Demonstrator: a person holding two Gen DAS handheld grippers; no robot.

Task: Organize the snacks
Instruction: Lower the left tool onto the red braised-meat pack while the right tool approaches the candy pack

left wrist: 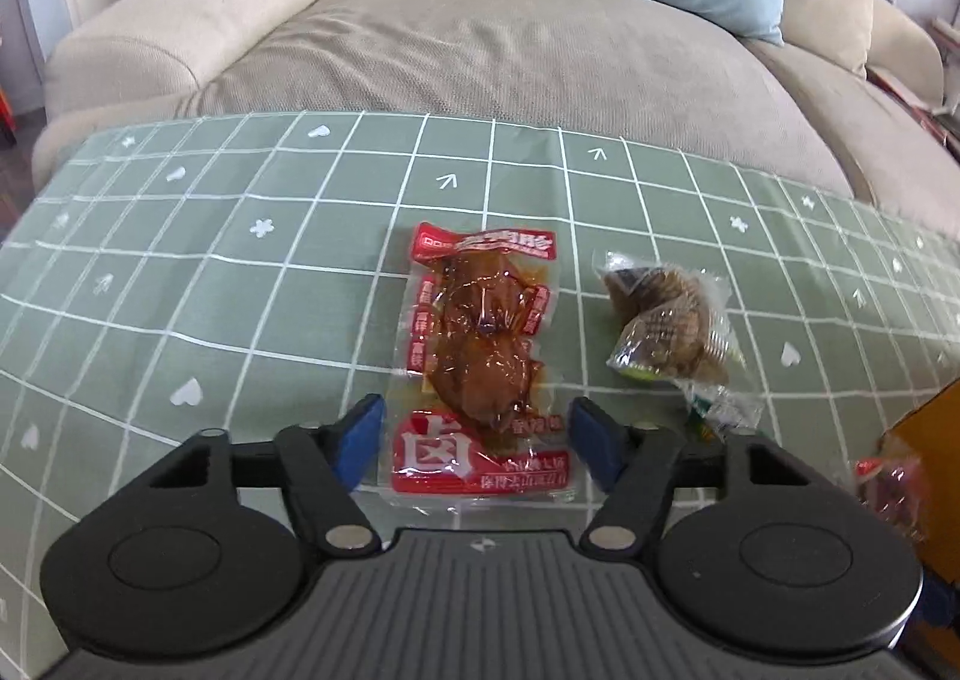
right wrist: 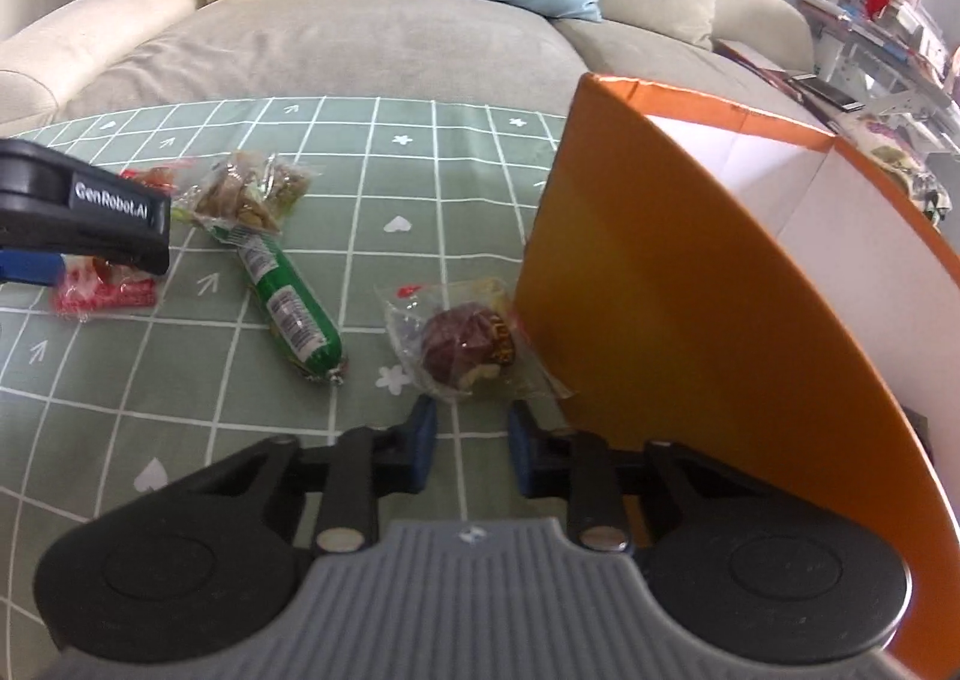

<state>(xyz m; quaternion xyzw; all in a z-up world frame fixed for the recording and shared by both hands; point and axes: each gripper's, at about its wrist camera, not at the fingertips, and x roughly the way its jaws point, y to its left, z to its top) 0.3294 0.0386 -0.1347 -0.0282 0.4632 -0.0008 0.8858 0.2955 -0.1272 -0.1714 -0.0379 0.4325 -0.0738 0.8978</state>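
The left claw is hanging open over the near end of a red packet of braised meat, blue pads standing just clear of either side of it. The right claw is showing a narrow gap in its own view, nothing between the pads; a clear-wrapped dark cake is lying just beyond its tips. Only the right view is showing the orange box whole, open-topped, standing right beside that cake and crowding the claw's right side. Farther left, a green sausage and wrapped cupcakes are lying on the green checked surface, with open cloth between. A sofa is running behind the far edge.
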